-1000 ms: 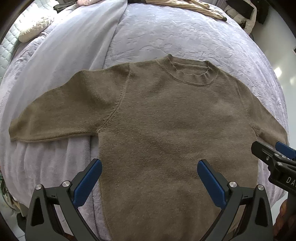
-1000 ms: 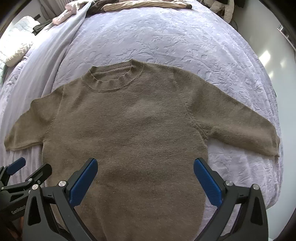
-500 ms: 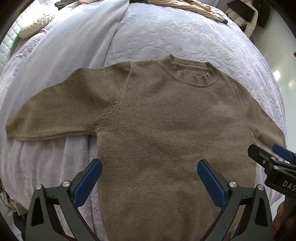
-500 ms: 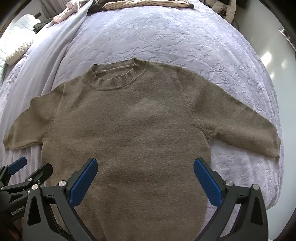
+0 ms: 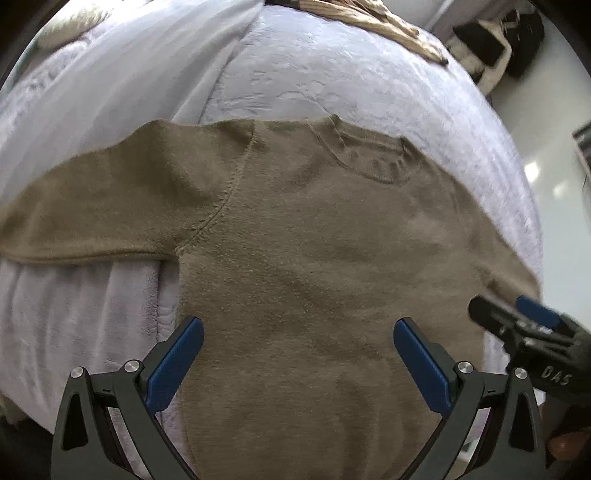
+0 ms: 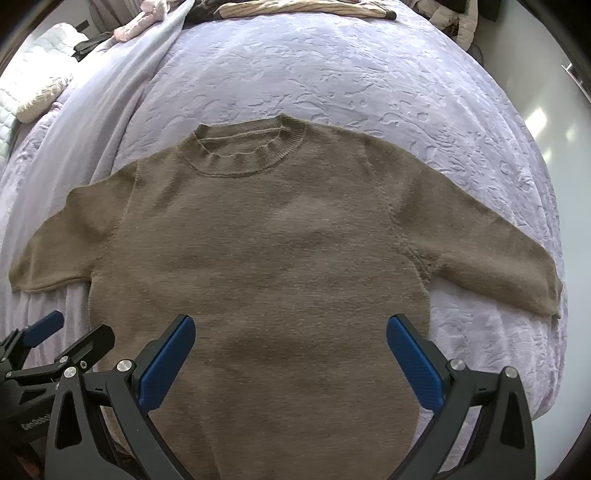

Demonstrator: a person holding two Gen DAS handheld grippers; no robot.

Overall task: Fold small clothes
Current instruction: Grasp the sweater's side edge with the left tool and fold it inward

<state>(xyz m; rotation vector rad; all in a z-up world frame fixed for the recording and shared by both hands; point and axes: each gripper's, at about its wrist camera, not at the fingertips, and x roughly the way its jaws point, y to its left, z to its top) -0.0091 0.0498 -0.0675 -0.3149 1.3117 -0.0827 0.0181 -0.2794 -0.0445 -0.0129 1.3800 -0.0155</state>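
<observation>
An olive-brown knit sweater (image 5: 303, 258) lies flat and face up on a lavender bed cover (image 5: 351, 74), sleeves spread to both sides, collar at the far end. It also shows in the right wrist view (image 6: 266, 258). My left gripper (image 5: 298, 354) is open and empty above the sweater's lower body. My right gripper (image 6: 290, 350) is open and empty above the lower body too. The right gripper shows at the right edge of the left wrist view (image 5: 524, 325). The left gripper shows at the lower left of the right wrist view (image 6: 62, 343).
A pale grey-lilac blanket (image 6: 110, 110) lies along the left of the bed. A white quilted pillow (image 6: 33, 92) is at far left. Striped and pink clothes (image 6: 295, 7) are piled at the head of the bed. The bed's right edge drops to a pale floor (image 6: 535, 92).
Both grippers have moved forward and lower toward the sweater, which looks larger in both views. The left wrist view is blurred by motion. Both grippers stay open.
</observation>
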